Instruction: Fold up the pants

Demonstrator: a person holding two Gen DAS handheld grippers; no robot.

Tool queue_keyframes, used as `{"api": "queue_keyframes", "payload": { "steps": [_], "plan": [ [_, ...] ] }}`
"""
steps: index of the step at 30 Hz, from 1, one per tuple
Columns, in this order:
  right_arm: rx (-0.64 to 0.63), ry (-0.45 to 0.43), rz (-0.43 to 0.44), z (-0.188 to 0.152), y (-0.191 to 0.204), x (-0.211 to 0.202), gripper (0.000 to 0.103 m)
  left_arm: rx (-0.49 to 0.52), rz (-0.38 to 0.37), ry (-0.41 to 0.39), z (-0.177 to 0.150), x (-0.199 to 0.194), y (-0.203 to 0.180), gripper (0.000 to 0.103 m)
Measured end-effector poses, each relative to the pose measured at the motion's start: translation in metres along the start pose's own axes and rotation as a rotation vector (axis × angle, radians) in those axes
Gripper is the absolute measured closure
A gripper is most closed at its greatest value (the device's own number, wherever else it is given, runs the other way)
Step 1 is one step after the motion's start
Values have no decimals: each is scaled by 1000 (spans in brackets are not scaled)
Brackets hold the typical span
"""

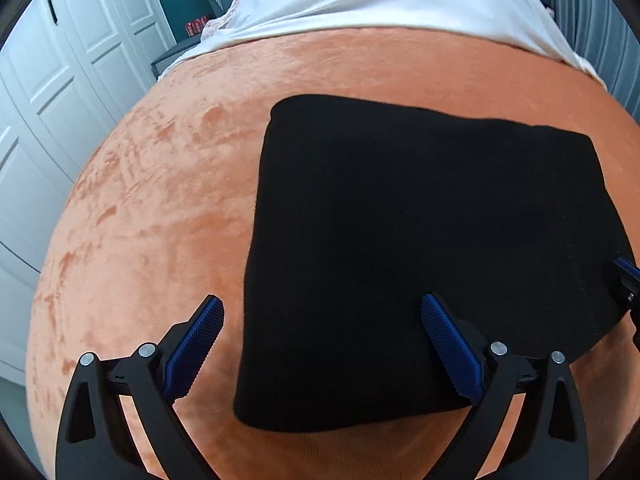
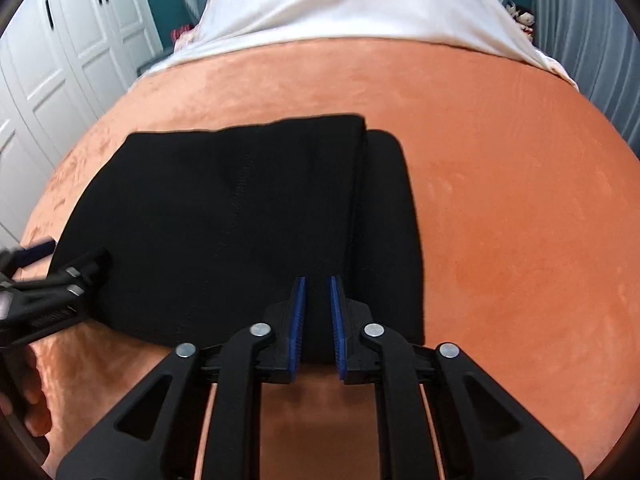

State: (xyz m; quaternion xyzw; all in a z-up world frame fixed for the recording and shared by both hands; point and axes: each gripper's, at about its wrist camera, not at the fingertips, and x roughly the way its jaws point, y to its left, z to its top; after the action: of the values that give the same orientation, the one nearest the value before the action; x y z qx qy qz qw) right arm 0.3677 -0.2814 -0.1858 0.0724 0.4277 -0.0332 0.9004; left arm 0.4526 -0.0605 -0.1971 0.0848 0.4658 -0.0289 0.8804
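The black pants lie folded into a thick rectangle on the orange bedspread. My left gripper hovers over their near left corner, jaws wide open: one pad is over the bedspread, the other over the cloth, and neither holds anything. In the right wrist view the pants show a fold line running away from me. My right gripper sits at their near edge, right of the middle. Its blue pads stand close together and black cloth fills the narrow gap. The left gripper shows blurred at the pants' left edge.
A white sheet or pillow lies across the far end of the bed. White wardrobe doors stand to the left beyond the bed's edge. Bare orange bedspread stretches right of the pants. A hand shows at the lower left.
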Motion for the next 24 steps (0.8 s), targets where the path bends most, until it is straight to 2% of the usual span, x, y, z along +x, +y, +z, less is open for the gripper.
{"api": "queue_keyframes", "payload": {
  "steps": [4, 6, 9, 15, 18, 24],
  "plan": [
    [23, 19, 11, 4, -4, -4, 82, -19, -6, -1, -1, -14, 5, 8],
    [52, 19, 7, 7, -7, -19, 82, 7, 33, -36, -3, -38, 6, 8],
    [83, -10, 30, 3, -6, -55, 81, 32, 41, -90, -12, -78, 10, 8],
    [45, -83, 3, -28, 9, -140, 81, 60, 48, -181, -52, -174, 12, 8],
    [33, -112, -2, -48, 17, -176, 81, 58, 25, -187, -79, -212, 10, 8],
    [29, -127, 22, -89, 30, -228, 81, 39, -22, -170, -121, -255, 11, 8]
  ]
}}
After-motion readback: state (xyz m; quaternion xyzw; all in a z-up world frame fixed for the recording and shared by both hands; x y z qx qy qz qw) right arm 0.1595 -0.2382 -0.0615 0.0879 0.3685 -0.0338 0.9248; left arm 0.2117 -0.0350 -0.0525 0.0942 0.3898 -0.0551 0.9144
